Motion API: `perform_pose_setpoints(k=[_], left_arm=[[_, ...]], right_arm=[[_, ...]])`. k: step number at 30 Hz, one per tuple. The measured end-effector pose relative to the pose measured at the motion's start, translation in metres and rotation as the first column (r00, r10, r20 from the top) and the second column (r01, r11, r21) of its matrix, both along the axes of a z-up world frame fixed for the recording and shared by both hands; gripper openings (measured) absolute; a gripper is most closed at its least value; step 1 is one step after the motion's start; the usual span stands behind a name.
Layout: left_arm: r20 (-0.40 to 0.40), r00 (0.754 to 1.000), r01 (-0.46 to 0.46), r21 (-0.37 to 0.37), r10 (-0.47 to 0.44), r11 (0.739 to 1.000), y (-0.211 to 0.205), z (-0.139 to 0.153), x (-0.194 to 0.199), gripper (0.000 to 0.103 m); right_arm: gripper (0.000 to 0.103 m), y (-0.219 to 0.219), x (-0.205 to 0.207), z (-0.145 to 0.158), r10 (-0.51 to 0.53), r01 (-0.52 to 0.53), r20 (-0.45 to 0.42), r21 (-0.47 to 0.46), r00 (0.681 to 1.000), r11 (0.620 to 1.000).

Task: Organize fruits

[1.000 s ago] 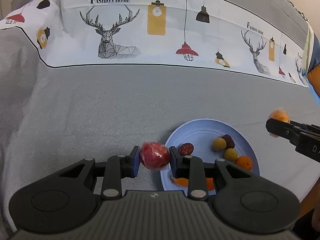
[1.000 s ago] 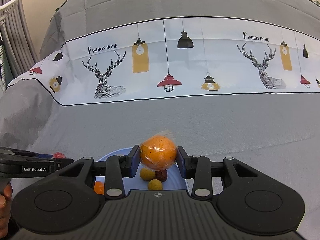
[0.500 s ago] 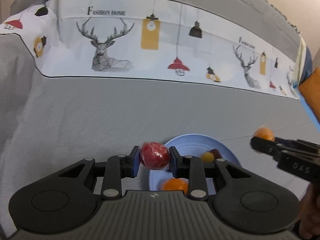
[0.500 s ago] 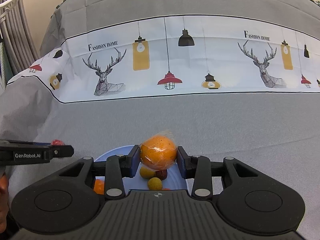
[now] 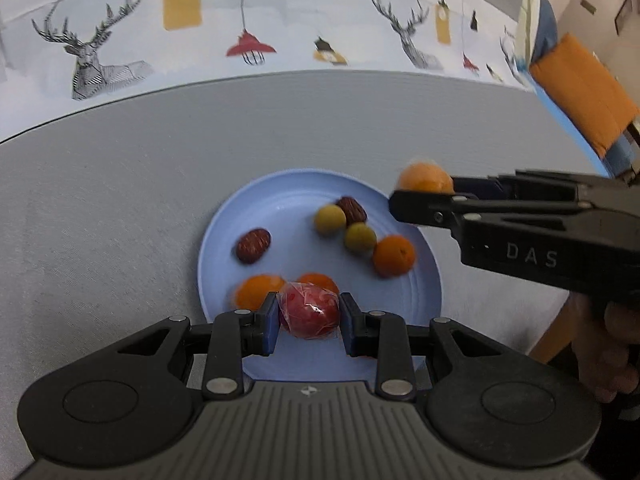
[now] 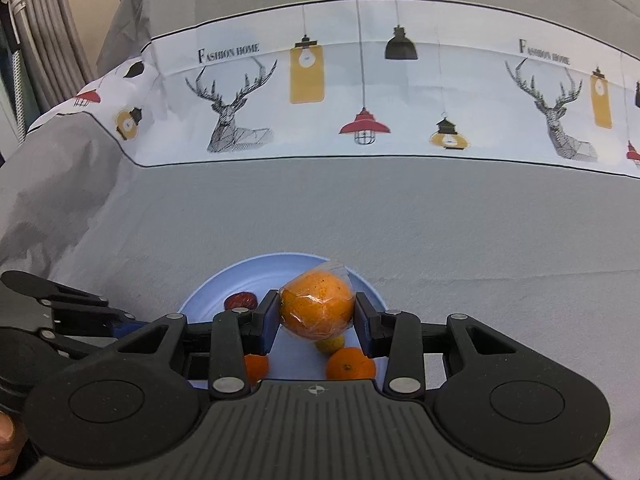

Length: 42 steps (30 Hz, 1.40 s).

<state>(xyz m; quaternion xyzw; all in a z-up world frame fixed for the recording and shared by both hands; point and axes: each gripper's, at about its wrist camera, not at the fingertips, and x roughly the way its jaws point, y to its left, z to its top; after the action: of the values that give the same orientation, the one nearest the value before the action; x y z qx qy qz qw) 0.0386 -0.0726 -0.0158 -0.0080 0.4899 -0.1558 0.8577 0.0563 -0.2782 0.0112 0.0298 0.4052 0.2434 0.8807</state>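
2 grippers over my blue plate (image 5: 420, 304) — left gripper (image 5: 308, 316) clamps a wrapped red fruit (image 5: 309, 310), right gripper (image 6: 316, 316) a wrapped orange (image 6: 318, 306).

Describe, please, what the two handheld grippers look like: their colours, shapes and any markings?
Both are matte black plastic. The left gripper has a ribbed grey-black body, two round side discs, silver pivot screws on angular linkage arms, blue pads on its fingers and a small compass-like mark. The right gripper looks identical; seen from the side, its body carries pale "DAS" lettering.
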Motion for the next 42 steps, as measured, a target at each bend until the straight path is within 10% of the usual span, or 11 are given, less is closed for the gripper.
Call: perform_pose_setpoints(k=[4, 15, 20, 27, 31, 35, 42], left_arm=[[-0.003, 1.000, 0.021, 0.020, -0.021, 1.000, -0.005, -0.004, -0.003, 0.034], [0.124, 0.989, -0.090, 0.065, 0.081, 0.994, 0.009, 0.018, -0.004, 0.077], [0.364, 0.929, -0.118, 0.137, 0.061, 0.984, 0.003, 0.058, -0.032, 0.085], [0.445, 0.864, -0.298, 0.073, 0.236, 0.952, 0.000, 0.102, -0.063, 0.089], [0.410, 0.856, -0.350, 0.016, 0.314, 0.936, 0.004, 0.092, -0.085, 0.102], [0.243, 0.932, -0.296, 0.080, 0.269, 0.952, 0.009, 0.063, -0.076, 0.102], [0.101, 0.934, -0.350, 0.056, 0.343, 0.935, 0.025, 0.044, -0.054, 0.102]], right_arm=[[0.041, 0.006, -0.002, -0.001, 0.030, -0.031, -0.006, -0.008, 1.000, 1.000], [0.073, 0.000, -0.003, 0.003, -0.022, 0.022, 0.032, 0.001, 0.999, 1.000], [0.090, -0.015, -0.007, 0.013, -0.106, 0.106, 0.095, 0.005, 0.990, 0.994], [0.102, -0.036, -0.029, 0.035, -0.185, 0.191, 0.164, -0.023, 0.969, 0.981], [0.102, -0.049, -0.056, 0.044, -0.232, 0.237, 0.161, -0.012, 0.959, 0.971], [0.102, -0.052, -0.077, 0.038, -0.230, 0.236, 0.127, -0.029, 0.965, 0.971], [0.102, -0.043, -0.063, 0.014, -0.222, 0.224, 0.043, -0.074, 0.974, 0.972]])
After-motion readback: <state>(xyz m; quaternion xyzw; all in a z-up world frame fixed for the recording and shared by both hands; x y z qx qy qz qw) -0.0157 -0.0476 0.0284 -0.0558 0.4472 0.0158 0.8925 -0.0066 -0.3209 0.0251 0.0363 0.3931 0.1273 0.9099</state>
